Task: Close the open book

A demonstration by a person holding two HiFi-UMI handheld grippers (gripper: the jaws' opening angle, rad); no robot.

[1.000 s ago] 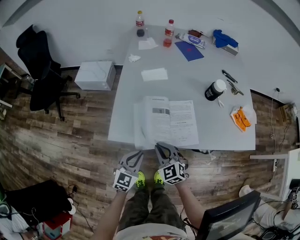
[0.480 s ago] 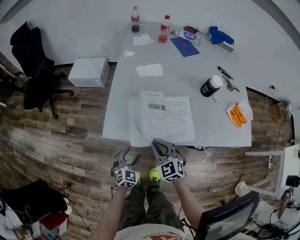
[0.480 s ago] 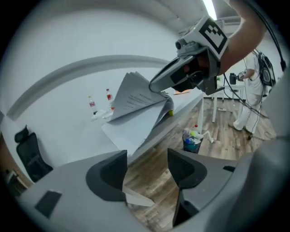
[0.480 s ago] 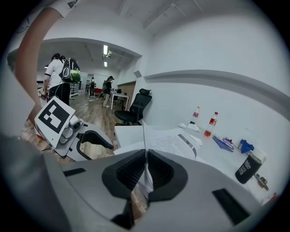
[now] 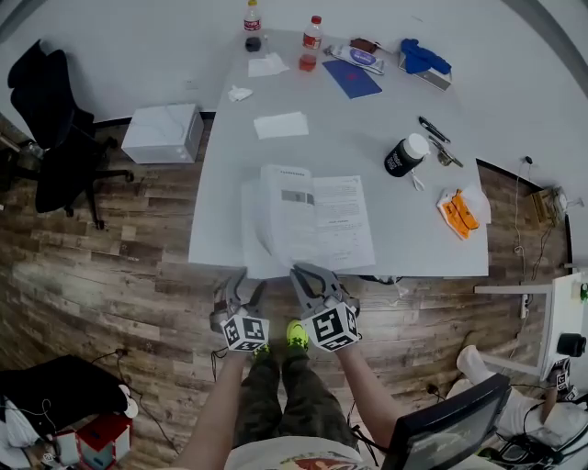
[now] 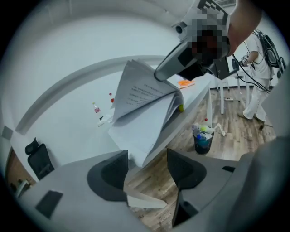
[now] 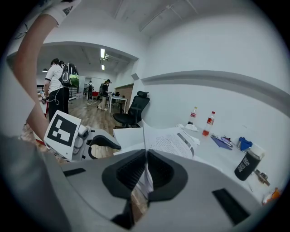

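Observation:
The open book lies at the near edge of the white table. My right gripper is shut on a few of its pages at the near edge. In the right gripper view the thin sheets stand pinched between the pads. My left gripper hangs below and left of the table edge. Its jaws have just been opening and nothing is between them. In the left gripper view the book shows beyond that gripper, with some pages lifted.
Two bottles, a blue folder, a loose sheet, a black jar and an orange item lie on the table. A white box and an office chair stand to the left. A bin stands on the floor.
My left gripper has sunk below the table edge and its jaws have opened. The right gripper has stayed shut on the pages.

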